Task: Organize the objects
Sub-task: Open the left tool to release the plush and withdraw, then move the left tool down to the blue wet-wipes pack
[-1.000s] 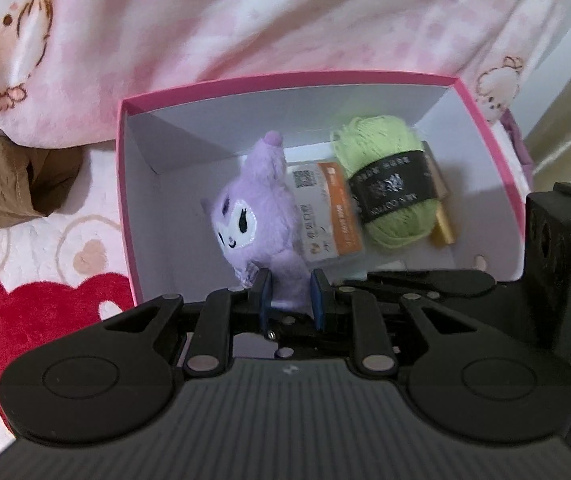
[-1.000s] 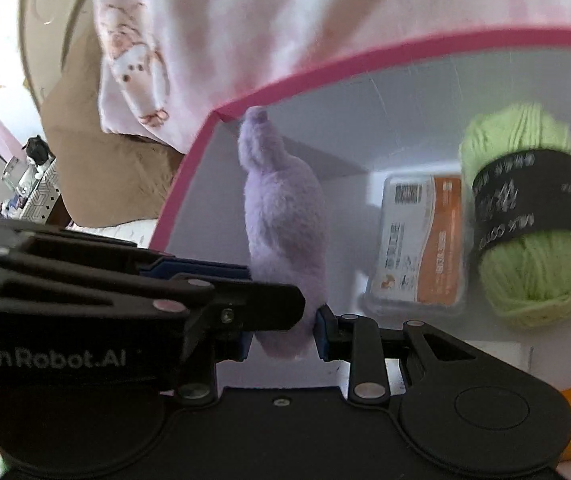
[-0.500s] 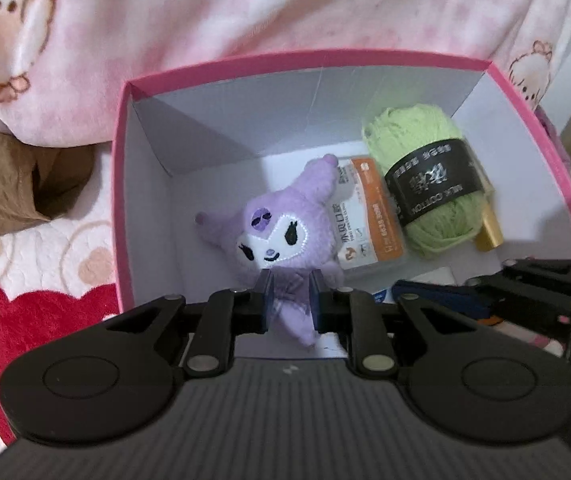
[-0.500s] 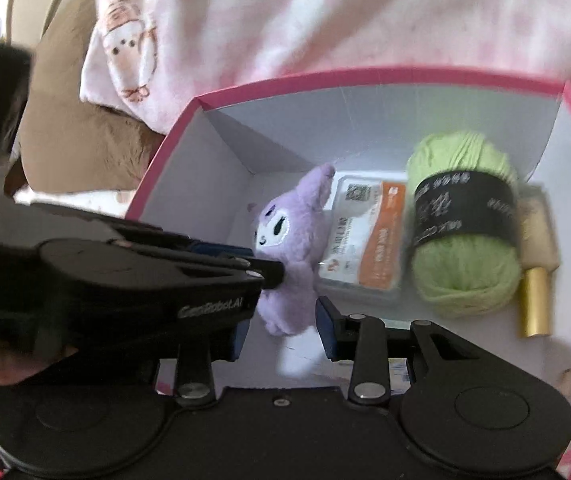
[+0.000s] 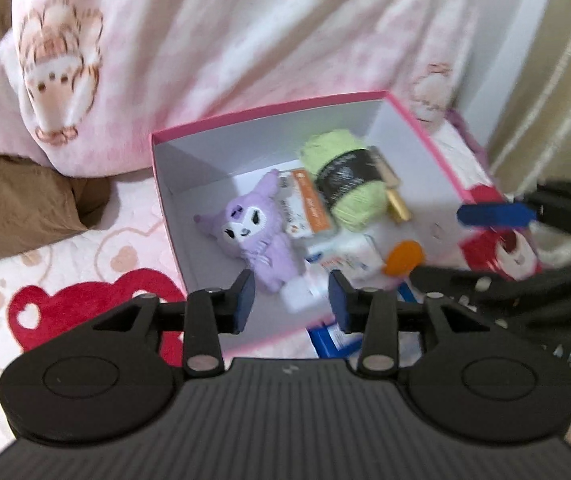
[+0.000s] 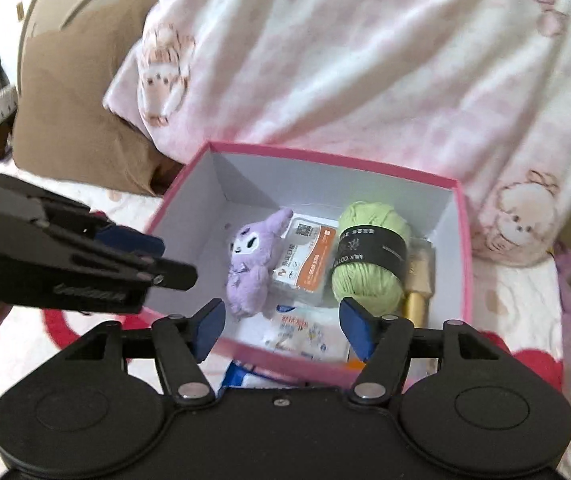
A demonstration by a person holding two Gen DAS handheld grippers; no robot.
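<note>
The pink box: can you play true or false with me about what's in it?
1. The purple plush toy lies inside the pink box. True.
2. The left gripper is squeezing the plush toy. False: its jaws have just been opening and nothing is between them.
3. The yarn ball is blue. False: it is light green with a black label.
4. An orange-and-white packet lies between the plush toy and the yarn ball. True.
5. The right gripper is open. True.
</note>
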